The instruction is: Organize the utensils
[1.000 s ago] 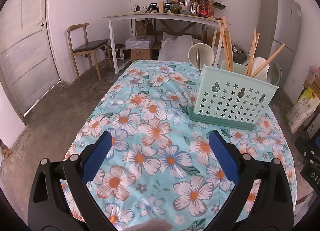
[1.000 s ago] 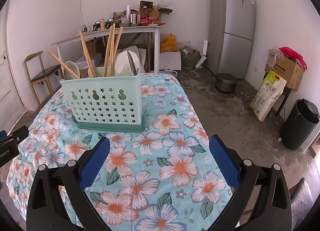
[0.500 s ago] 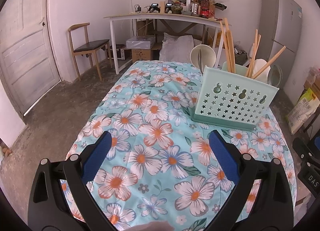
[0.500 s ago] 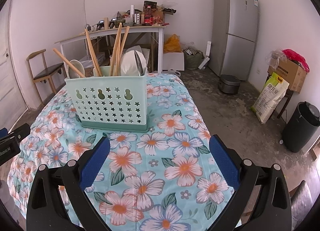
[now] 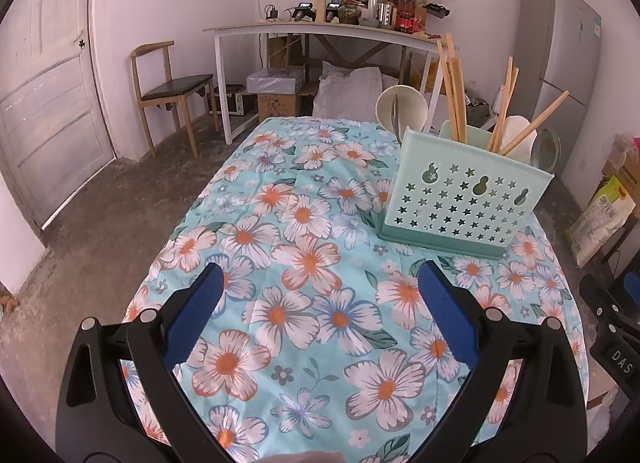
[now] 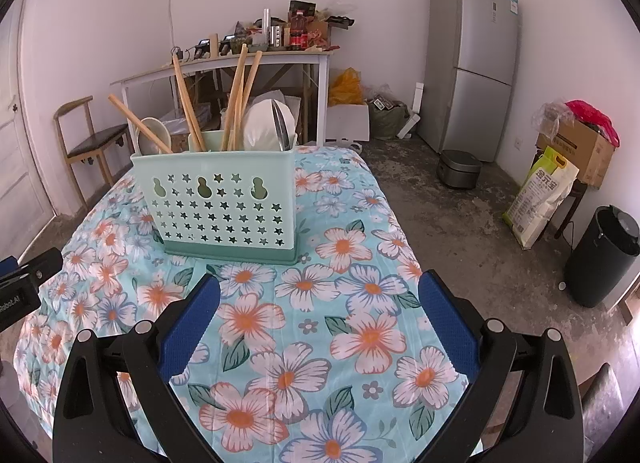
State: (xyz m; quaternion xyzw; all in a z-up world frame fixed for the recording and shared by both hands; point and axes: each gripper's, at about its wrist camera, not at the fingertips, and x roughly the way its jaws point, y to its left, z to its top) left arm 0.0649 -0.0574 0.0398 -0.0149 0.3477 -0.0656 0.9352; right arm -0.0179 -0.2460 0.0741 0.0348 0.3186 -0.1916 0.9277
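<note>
- Right now the left gripper (image 5: 320,283) hovers above the flowered cloth (image 5: 304,263) with its blue-padded fingers (image 5: 196,315) spread wide apart and nothing between them.
- Likewise, the right gripper (image 6: 320,287) hangs over the same surface, its blue pads (image 6: 448,327) wide apart and holding nothing.
- On the cloth stands a mint-green utensil holder (image 6: 224,211) pierced with star and gourd-shaped holes, upright, ahead of both grippers and well apart from them.
- Wooden chopsticks (image 6: 236,103) lean out of the holder at different angles; some tilt left, others right.
- White bowls or plates (image 6: 260,127) stand on edge in the holder, with a thin metal piece (image 6: 280,125) against one; what utensil it is cannot be told.
- Behind the surface sit a cluttered white desk (image 6: 224,63), a wooden chair (image 5: 168,87) and a grey fridge (image 6: 472,63).
</note>
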